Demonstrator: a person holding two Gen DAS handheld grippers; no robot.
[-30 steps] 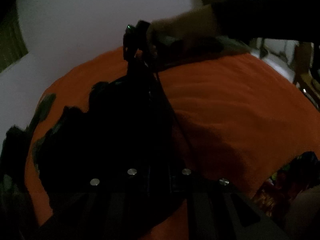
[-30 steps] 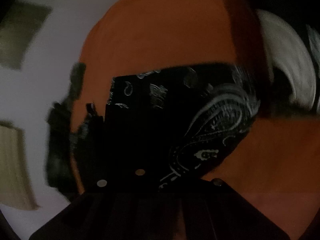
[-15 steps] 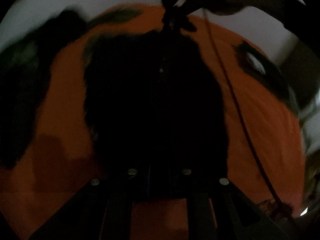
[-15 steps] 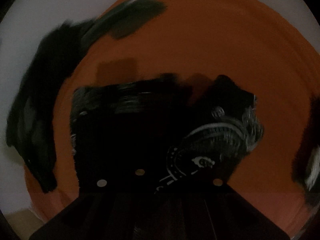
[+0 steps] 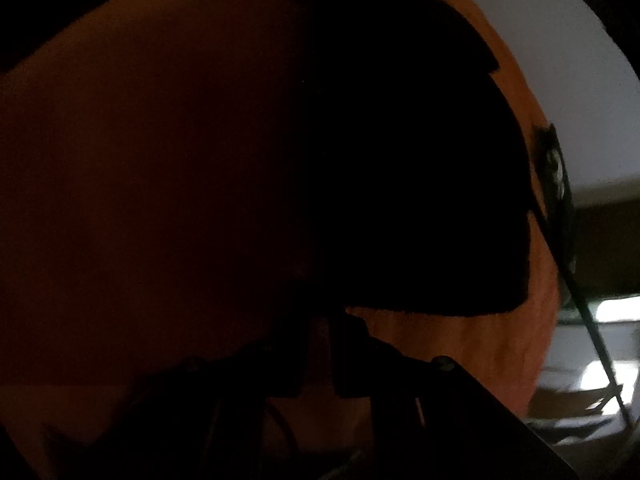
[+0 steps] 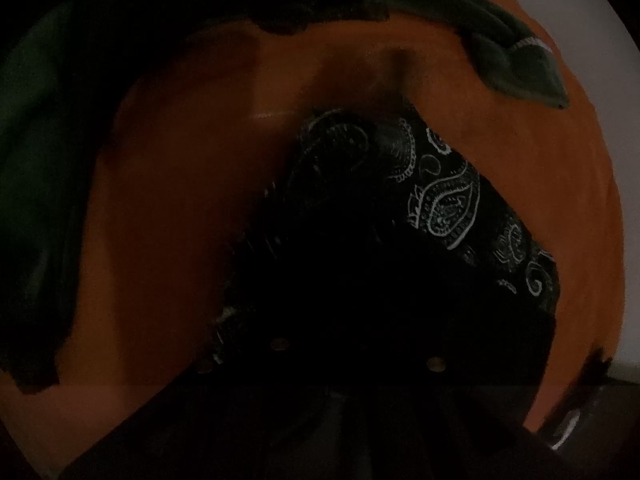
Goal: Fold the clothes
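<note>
Right wrist: garment (image 6: 448,200) hides jaws.

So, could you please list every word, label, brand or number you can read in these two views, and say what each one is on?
None: no readable text in either view.
The black cloth carries only white paisley swirls, no letters.
The white stripe on the green garment is a mark too blurred to read as anything.
The black cloth in the left view is too dark to show any print.
The orange cover is plain.
</note>
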